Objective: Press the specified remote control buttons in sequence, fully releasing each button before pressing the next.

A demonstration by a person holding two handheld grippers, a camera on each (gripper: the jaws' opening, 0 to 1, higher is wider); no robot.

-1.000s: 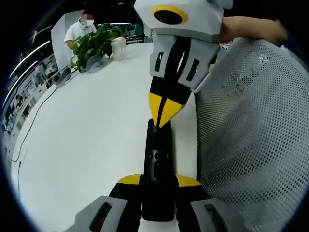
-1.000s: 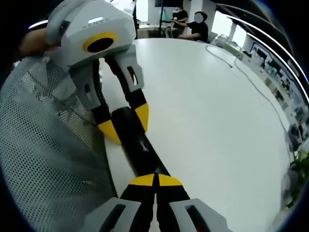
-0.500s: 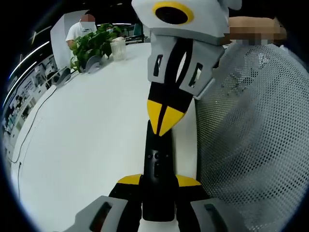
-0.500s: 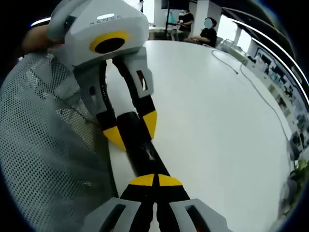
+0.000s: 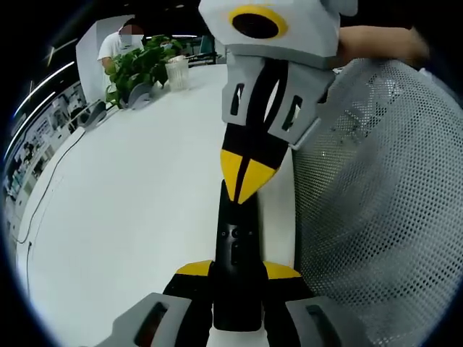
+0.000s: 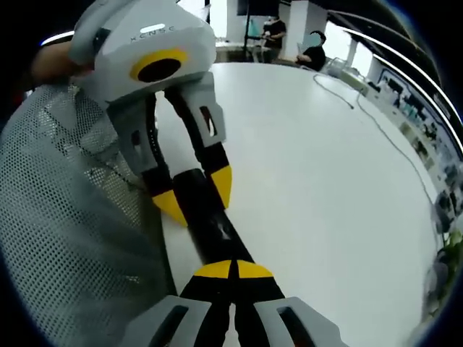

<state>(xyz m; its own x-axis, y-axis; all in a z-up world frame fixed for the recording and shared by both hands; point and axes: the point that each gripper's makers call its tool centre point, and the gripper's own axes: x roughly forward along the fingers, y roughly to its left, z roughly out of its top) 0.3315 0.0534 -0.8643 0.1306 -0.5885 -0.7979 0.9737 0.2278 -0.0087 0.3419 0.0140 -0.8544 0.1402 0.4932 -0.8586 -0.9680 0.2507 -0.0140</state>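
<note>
Left gripper view: the left gripper (image 5: 237, 271) has its jaws clamped on the black remote (image 5: 236, 246), held over the white surface (image 5: 137, 210). The right gripper (image 5: 244, 177), jaws pinched together, has its yellow tips on the remote's far end, a press in hand by my reading; how many presses are done I cannot tell. Mesh chair back (image 5: 376, 217) crowds one side; open room lies toward the plant (image 5: 141, 65).
</note>
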